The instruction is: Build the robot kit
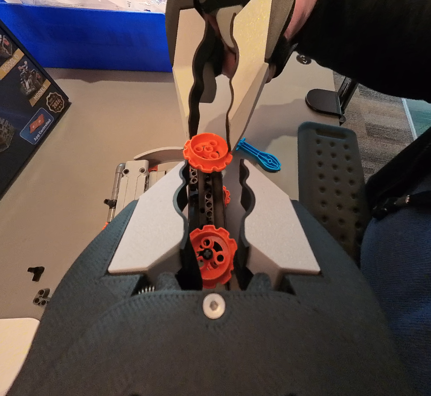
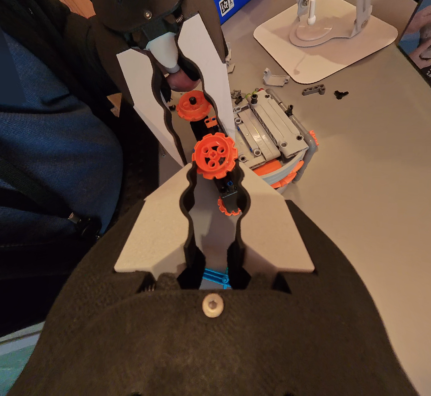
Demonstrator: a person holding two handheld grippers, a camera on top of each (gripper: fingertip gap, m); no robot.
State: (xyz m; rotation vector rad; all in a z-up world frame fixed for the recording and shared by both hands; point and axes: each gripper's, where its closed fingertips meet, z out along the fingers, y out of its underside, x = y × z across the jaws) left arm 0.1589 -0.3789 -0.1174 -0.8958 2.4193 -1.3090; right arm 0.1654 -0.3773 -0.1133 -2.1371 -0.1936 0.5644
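A black beam frame [image 1: 207,198] carries orange toothed wheels. My left gripper [image 1: 213,164] is closed around this frame, with one orange wheel [image 1: 212,254] deep between its grey fingers. My right gripper [image 1: 211,144] comes in from above and is shut on the orange wheel [image 1: 207,151] at the frame's far end. In the right wrist view my right gripper [image 2: 215,166] pinches that same wheel [image 2: 214,156] at its tips. The left gripper [image 2: 208,149] reaches down around the frame [image 2: 205,128], and another orange wheel [image 2: 193,105] sits between its fingers. The frame is held above the grey table [image 2: 349,175].
A grey and orange brick model [image 2: 268,137] lies on the table beside the frame. A blue plastic tool [image 1: 258,155] lies nearby. Small loose parts [image 2: 313,90] lie farther off. A white lamp base [image 2: 324,42], a blue bin [image 1: 81,37], a dark printed box [image 1: 23,93] and a black chair [image 1: 331,175] surround the area. My left and right fingertips are right by each other.
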